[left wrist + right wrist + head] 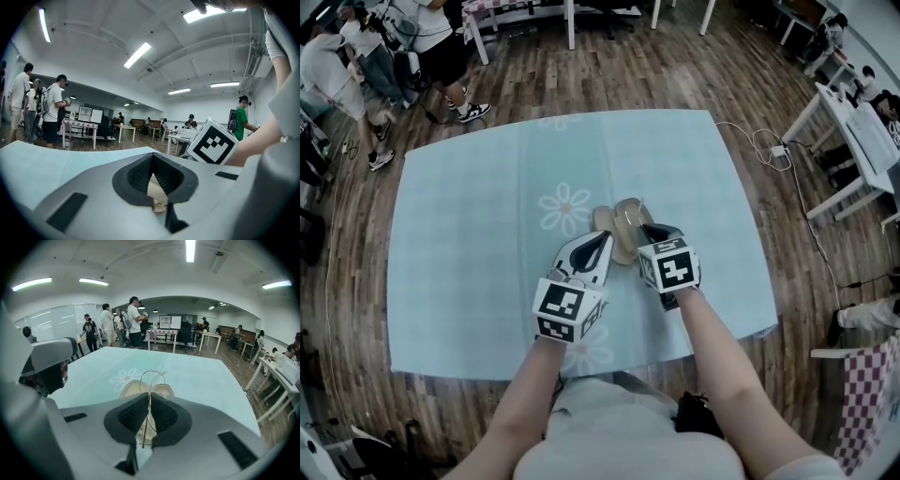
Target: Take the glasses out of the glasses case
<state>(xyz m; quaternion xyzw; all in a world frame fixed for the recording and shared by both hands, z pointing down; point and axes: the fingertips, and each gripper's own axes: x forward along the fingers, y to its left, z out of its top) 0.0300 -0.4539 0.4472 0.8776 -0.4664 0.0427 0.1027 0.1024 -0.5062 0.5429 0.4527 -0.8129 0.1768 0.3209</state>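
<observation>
The left gripper (599, 240), a white plastic two-jaw tool with black ribbed pads, has its jaws pinched on the near edge of the open beige glasses case (610, 221). In the left gripper view the pads meet at their far tips, and the beige shell sits wedged in the gap behind them.

The right gripper (650, 229), of the same make, has its jaws pressed together on the thin silver wire-framed glasses (150, 380). The frame stands edge-on between the pads, and its wire loops rise just past the fingertips. The glasses are out of the case. The case's two rounded halves lie spread open just beyond and below the right gripper's tips, directly ahead of both tools.

The two grippers sit side by side with their tips close together over the case. Behind each gripper's jaws is a white cube (567, 309) that carries black-and-white square marker patterns on its faces. The right gripper's cube (213, 143) shows just to the right of the left gripper's jaws.

Beneath both tools is a pale blue checked tablecloth (469, 234). A white daisy print (565, 208) lies on it just ahead and left of the left gripper's tips.
</observation>
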